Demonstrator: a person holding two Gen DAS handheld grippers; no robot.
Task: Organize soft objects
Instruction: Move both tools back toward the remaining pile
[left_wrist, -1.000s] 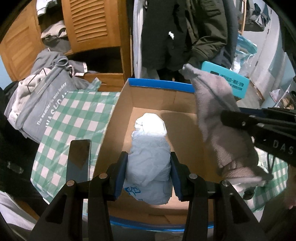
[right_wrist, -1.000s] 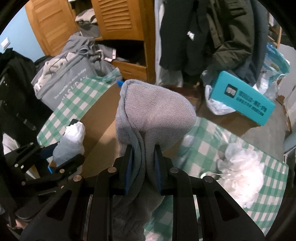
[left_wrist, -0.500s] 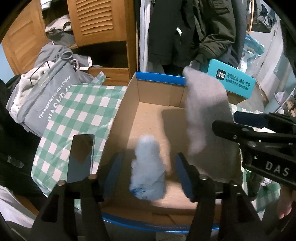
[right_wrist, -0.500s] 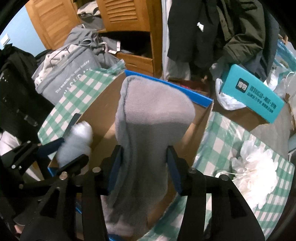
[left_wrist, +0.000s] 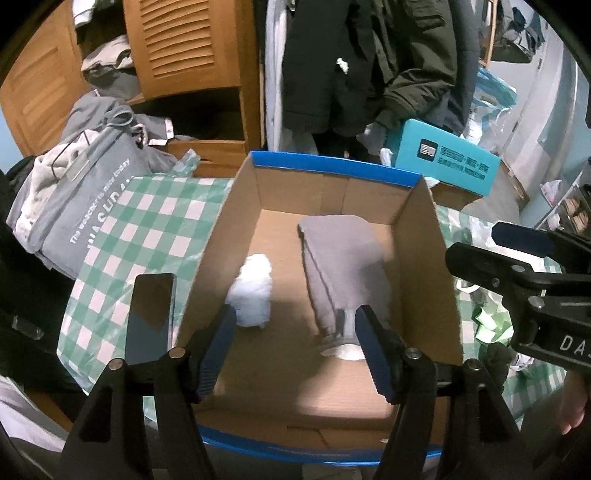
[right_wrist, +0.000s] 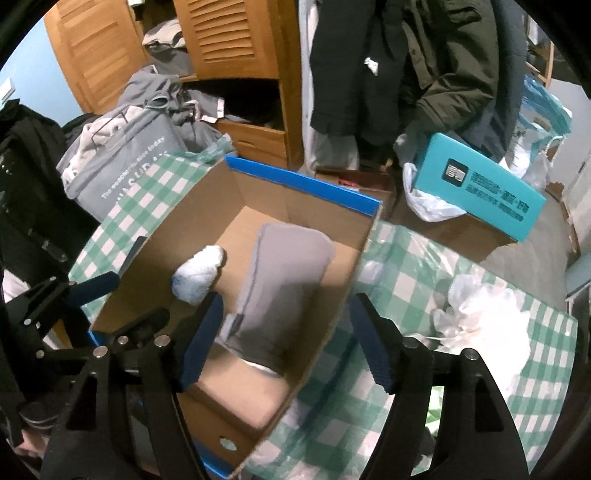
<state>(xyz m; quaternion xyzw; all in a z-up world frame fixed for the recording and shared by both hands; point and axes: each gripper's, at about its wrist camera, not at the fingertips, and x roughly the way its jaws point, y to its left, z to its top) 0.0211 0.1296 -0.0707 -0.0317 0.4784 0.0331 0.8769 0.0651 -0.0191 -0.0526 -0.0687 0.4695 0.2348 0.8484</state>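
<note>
An open cardboard box (left_wrist: 236, 206) with blue edges sits on a green checked cloth; it also shows in the right wrist view (right_wrist: 332, 295). Inside it lie a pale blue-white soft bundle (left_wrist: 253, 291) (right_wrist: 197, 275) and a grey fleece piece (left_wrist: 343, 266) (right_wrist: 280, 288). My left gripper (left_wrist: 295, 350) is open and empty above the box's near side. My right gripper (right_wrist: 286, 341) is open and empty over the box's right wall, and shows at the right of the left wrist view (left_wrist: 517, 266).
A dark phone (left_wrist: 149, 317) lies on the cloth left of the box. A white fluffy mass (right_wrist: 487, 325) lies on the cloth to the right. A grey bag of clothes (left_wrist: 85, 199), a teal box (left_wrist: 443, 162), a wooden wardrobe (left_wrist: 184, 48) and hanging coats (left_wrist: 369, 62) stand behind.
Both grippers opened. The blue-white bundle dropped from my left gripper and the grey fleece from my right; both now lie on the box floor. Both grippers have drawn back.
</note>
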